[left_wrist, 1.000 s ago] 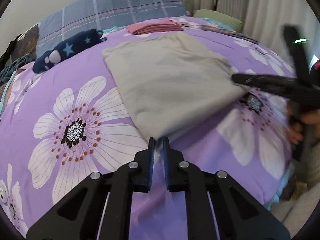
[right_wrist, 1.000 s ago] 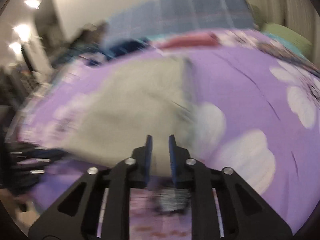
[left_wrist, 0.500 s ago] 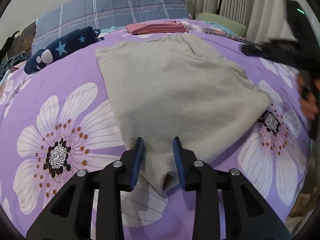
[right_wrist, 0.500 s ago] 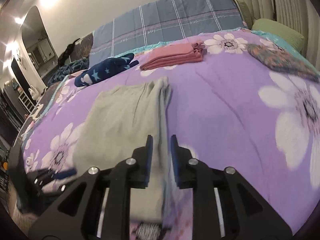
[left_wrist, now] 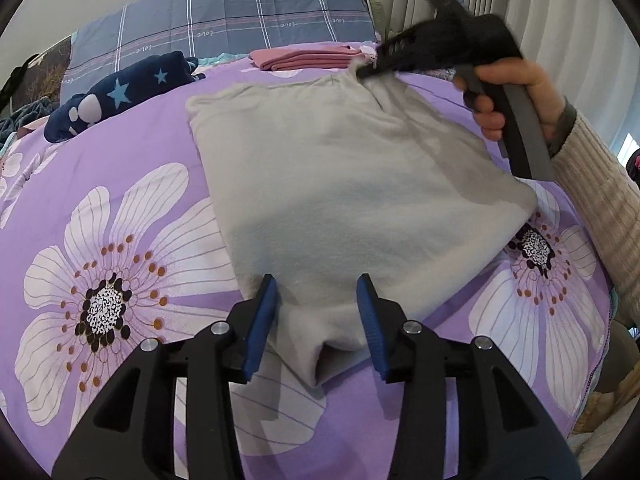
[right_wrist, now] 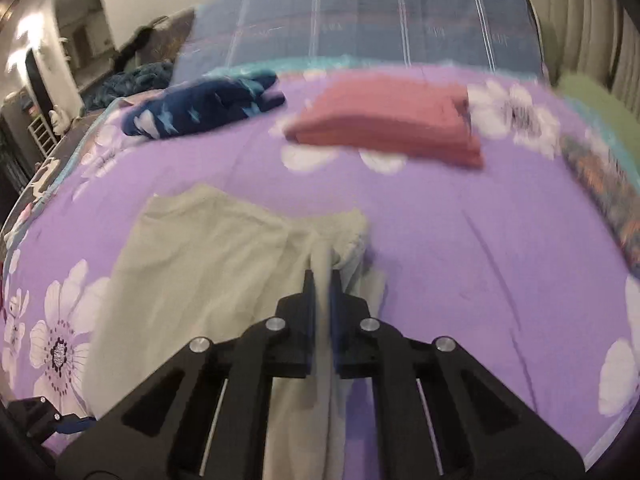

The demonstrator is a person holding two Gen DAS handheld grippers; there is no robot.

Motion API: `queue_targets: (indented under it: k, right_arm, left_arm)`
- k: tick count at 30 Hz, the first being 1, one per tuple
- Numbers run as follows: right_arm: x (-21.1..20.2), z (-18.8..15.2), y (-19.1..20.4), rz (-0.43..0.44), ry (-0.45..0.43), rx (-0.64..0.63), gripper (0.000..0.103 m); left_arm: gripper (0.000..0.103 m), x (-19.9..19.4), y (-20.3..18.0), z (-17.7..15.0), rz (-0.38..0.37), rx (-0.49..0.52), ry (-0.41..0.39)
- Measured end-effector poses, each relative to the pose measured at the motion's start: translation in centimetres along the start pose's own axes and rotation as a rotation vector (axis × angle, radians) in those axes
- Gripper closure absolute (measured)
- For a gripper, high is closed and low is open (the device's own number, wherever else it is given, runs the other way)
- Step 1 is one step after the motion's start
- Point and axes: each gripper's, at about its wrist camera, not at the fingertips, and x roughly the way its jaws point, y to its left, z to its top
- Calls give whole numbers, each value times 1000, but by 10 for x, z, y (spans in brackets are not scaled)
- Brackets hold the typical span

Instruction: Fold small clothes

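A grey garment (left_wrist: 340,184) lies folded flat on the purple flowered bedsheet (left_wrist: 100,208). My left gripper (left_wrist: 316,320) straddles its near corner. Its jaws are opening, and the blue pads (left_wrist: 262,320) stand clear of the cloth between them. At the far corner, my right gripper (left_wrist: 362,72) is shut on a pinched ridge of the grey garment (right_wrist: 192,264). The right wrist view shows that ridge running between the closed fingertips of the right gripper (right_wrist: 322,280). A hand (left_wrist: 516,92) in a ribbed beige sleeve holds the right gripper's handle.
A folded pink stack (left_wrist: 308,58) and a navy star-patterned garment (left_wrist: 124,92) lie beyond the grey one, in front of a blue plaid pillow (left_wrist: 224,12). A green cushion (right_wrist: 588,96) and curtains are at the far right. The bed's edge drops off on the right.
The left gripper's jaws have spread apart around the near corner. The right gripper has travelled from the garment's right side to its far corner and closed on the cloth there.
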Motion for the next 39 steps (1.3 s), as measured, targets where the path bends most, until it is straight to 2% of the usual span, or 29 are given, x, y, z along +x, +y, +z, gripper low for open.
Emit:
queue_targets:
  k: [2,4,6,8,9,12,15,17,20,22,24,26,31,33,34,35,36,38,39]
  right_arm:
    - [-20,0,1,39,-92,-4,97]
    - [-21,1,-6,57,-136,9,96]
    - [13,-4,-24,16,-45,40,96]
    - [35,-11,-36,-5,17,67,92]
    - [33,-15,-42,10,3,98,91]
    - [10,-10,-43,-42,-57,129,70]
    - [-19,-7,-31,-72,-111,68,76]
    - [-33,-10,-21,-24,-120,24,82]
    - [-37,-18,-5,55,-93,-53,84]
    - [-23,-26,1,4,-43,-102,84]
    - [-1,-36,-1,-61,15,-107,84]
    - [5,-43,-9,-34,9,-58,84]
    - [4,-43,-18,15,-10,-7,82]
    - [4,-43,-20,26,-11,6,81]
    - [4,-43,-22,30,-12,12,79]
    - [4,-44,-22,34,-11,20,79]
    - [3,-45,-22,41,-10,27,78]
    - [4,-46,-28,58,-8,55,75]
    - [5,-47,-31,54,-6,69,65]
  left_arm:
    - [59,0,0,0,1,1,0]
    - [59,0,0,0,1,0,0]
    - [59,0,0,0,1,1,-2]
    - [59,-1,-1,0,3,2,-7]
    - [59,-1,-1,0,7,3,-9]
    - [59,-4,-2,-1,13,5,-14]
    - [59,-11,2,2,0,-10,-26]
    - [59,-22,10,9,-25,-42,-64]
    - [59,-35,34,27,-66,-120,-116]
    - [58,-33,49,45,-26,-119,-127]
    - [53,-14,69,66,25,-108,-114]
    - [50,11,94,86,36,-147,-77]
    - [45,78,128,129,1,-192,20]
    - [45,102,139,141,-28,-242,50]
    - [51,113,147,147,-43,-279,53]
    - [70,116,151,150,-46,-304,45]
    - [93,117,156,152,-48,-332,36]
    - [94,109,168,149,-92,-427,-3]
    - [94,105,167,146,-83,-425,-20]
